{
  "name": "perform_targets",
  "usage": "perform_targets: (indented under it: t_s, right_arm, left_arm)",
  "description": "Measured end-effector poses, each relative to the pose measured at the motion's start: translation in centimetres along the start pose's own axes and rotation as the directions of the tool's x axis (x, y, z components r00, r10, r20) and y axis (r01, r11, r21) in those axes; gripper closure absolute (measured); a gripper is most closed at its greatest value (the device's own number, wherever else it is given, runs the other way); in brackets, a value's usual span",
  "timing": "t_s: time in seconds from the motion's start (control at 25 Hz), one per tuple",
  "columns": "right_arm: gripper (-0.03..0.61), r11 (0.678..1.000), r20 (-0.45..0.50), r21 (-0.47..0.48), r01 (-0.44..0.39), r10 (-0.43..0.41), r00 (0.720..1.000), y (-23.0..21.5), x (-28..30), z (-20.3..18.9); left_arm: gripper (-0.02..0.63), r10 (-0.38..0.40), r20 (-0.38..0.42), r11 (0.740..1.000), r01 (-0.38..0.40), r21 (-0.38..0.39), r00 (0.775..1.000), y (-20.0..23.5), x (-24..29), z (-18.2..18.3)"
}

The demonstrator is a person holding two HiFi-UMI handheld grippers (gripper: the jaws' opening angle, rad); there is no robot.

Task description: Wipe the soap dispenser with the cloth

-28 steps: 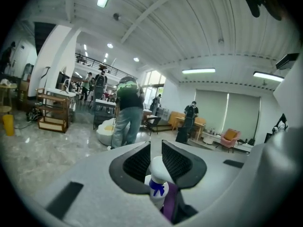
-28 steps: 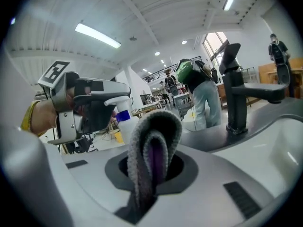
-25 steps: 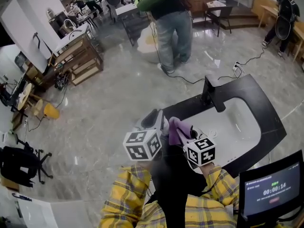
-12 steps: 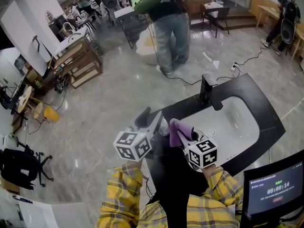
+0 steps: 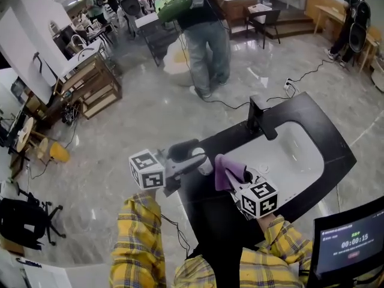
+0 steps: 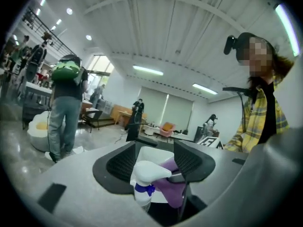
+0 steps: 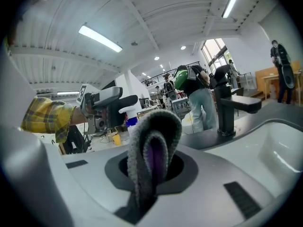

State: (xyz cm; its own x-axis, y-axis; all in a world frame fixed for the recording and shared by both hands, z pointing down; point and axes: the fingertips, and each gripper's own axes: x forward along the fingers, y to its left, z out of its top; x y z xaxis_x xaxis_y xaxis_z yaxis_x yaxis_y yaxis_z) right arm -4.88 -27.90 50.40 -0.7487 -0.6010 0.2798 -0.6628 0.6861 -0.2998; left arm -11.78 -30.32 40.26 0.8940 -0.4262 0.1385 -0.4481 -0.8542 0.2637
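**Inspector:** Left side, please.

**Assessor:** The left gripper point(image 6: 155, 150) has swung out to the left since a second ago. Its jaws have just been opening and now stand wide apart. The soap dispenser point(image 6: 146, 176) is upright between them, but the pads do not press on it.

**Inspector:** Where is it?

**Assessor:** At the near left corner of the black bench point(image 5: 228, 143), beside the sink point(image 5: 294, 155). Its base is hidden, so contact with the bench is unconfirmed.

**Inspector:** Right side?

**Assessor:** The right gripper point(image 7: 152, 171) has its jaws closed on the folded purple cloth point(image 7: 156, 126), close beside the dispenser.

**Inspector:** Meaning for the task?

**Assessor:** In my judgement the dispenser is being released. That means either a fresh grip for another face or the end of wiping. Which one is not determinable.
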Motion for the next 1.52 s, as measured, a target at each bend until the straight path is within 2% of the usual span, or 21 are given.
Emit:
perform_targets:
  t_s: [0.12, 0.24, 0.36, 0.48, 0.56, 0.6, 0.72, 0.8, 0.88, 0.92, 1.08, 1.24, 1.36, 1.52]
  right_arm:
    - [0.537, 1.0, -0.003, 0.004, 0.017, -0.017, 1.0, -0.1, -0.8, 0.1]
    - [0.537, 0.999, -0.014, 0.011, 0.039, -0.039, 0.999, -0.3, -1.5, -0.2]
    - [0.537, 0.998, -0.021, 0.02, 0.056, -0.055, 0.998, -0.6, -1.7, -0.5]
    - [0.537, 0.997, -0.025, 0.026, 0.066, -0.066, 0.998, -1.2, -1.5, -0.5]
    - [0.537, 0.997, -0.027, 0.028, 0.074, -0.074, 0.997, -1.5, -1.5, -0.6]
    - [0.537, 0.997, -0.029, 0.03, 0.078, -0.077, 0.997, -1.6, -1.5, -0.6]
    - [0.537, 0.996, -0.035, 0.033, 0.086, -0.085, 0.996, -1.5, -1.8, -0.8]
    - [0.537, 0.995, -0.037, 0.035, 0.091, -0.089, 0.995, -1.8, -1.9, -0.8]
    - [0.537, 0.995, -0.039, 0.037, 0.093, -0.091, 0.995, -1.9, -1.8, -0.9]
    - [0.537, 0.995, -0.04, 0.037, 0.091, -0.089, 0.995, -1.9, -1.8, -1.0]
    - [0.537, 0.997, -0.037, 0.036, 0.072, -0.071, 0.997, -1.1, -1.4, -1.1]
    - [0.537, 0.998, -0.025, 0.033, 0.048, -0.047, 0.999, -0.4, -0.9, -0.6]
    - [0.537, 0.999, -0.009, 0.032, 0.029, -0.029, 1.0, 0.1, -0.3, -0.2]
    - [0.537, 0.998, 0.023, 0.055, 0.016, -0.017, 1.0, 0.8, 0.2, 0.3]
  left_arm:
    - [0.356, -0.061, -0.069, 0.997, 0.064, 0.036, 0.996, -0.3, -0.4, -0.6]
    - [0.331, -0.115, -0.165, 0.99, 0.128, 0.065, 0.98, -0.6, -0.9, -1.5]
    - [0.33, -0.141, -0.296, 0.976, 0.183, 0.119, 0.945, -0.4, -0.5, -3.0]
    - [0.328, -0.123, -0.43, 0.953, 0.228, 0.201, 0.894, 0.4, 0.1, -4.7]
    - [0.325, -0.116, -0.484, 0.941, 0.252, 0.226, 0.867, 1.0, 0.5, -5.8]
    - [0.325, -0.119, -0.486, 0.94, 0.256, 0.226, 0.866, 1.2, 0.7, -5.9]
    - [0.327, -0.156, -0.428, 0.947, 0.258, 0.192, 0.89, 1.2, 1.3, -5.4]
    - [0.332, -0.178, -0.404, 0.949, 0.265, 0.171, 0.897, 1.2, 1.7, -5.3]
    - [0.411, -0.185, -0.375, 0.954, 0.257, 0.154, 0.908, 1.3, 2.0, -5.2]
    - [0.465, -0.18, -0.355, 0.958, 0.245, 0.148, 0.917, 1.3, 2.1, -5.1]
    - [0.474, -0.104, -0.299, 0.976, 0.155, 0.152, 0.949, 1.6, 2.2, -4.9]
    - [0.474, 0.012, -0.262, 0.992, 0.02, 0.122, 0.965, 1.9, 2.3, -4.6]
    - [0.476, 0.133, -0.229, 0.99, -0.117, 0.084, 0.964, 2.4, 2.2, -4.4]
    - [0.476, 0.29, -0.197, 0.957, -0.289, 0.035, 0.937, 2.7, 2.0, -4.5]
